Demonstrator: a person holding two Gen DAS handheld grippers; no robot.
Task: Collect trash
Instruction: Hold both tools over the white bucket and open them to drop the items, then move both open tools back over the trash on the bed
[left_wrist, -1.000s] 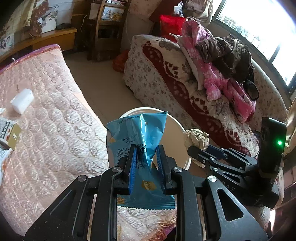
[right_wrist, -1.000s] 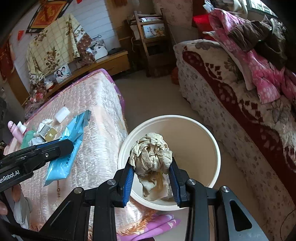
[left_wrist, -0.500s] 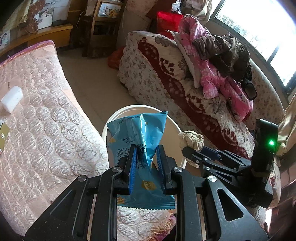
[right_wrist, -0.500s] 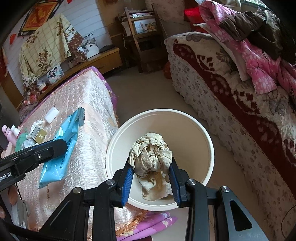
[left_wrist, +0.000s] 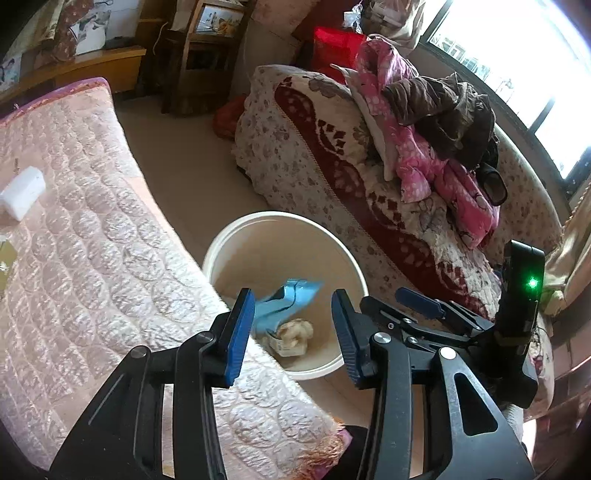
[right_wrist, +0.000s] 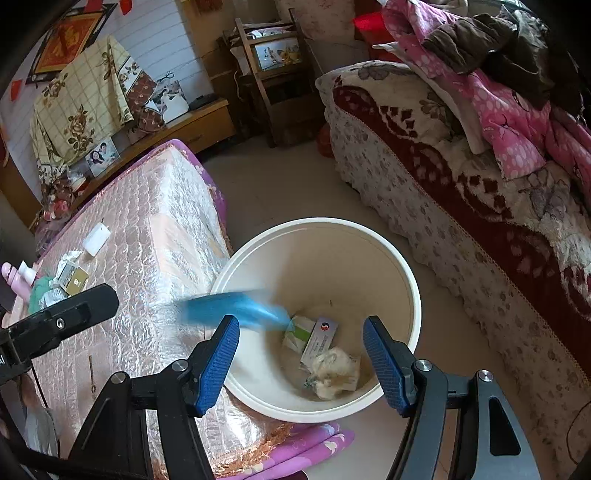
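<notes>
Nearby, mattress (right_wrist: 155, 236) beside bin (right_wrist: 402, 266)

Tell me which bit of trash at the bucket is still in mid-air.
The blue wrapper: smeared with motion blur at the bucket rim. The crumpled tissue and small cartons lie sharp on the bottom.

The right gripper (right_wrist: 301, 360) hangs over the cream bucket (right_wrist: 402, 273), its jaws having just opened and nothing between them. A crumpled beige wad (right_wrist: 334, 369) lies at the bucket's bottom beside small cartons (right_wrist: 317, 338), while a blurred blue wrapper (right_wrist: 236, 308) crosses the near rim. The left gripper (right_wrist: 62, 321) reaches in over the pink quilted bed (right_wrist: 155, 229).
</notes>
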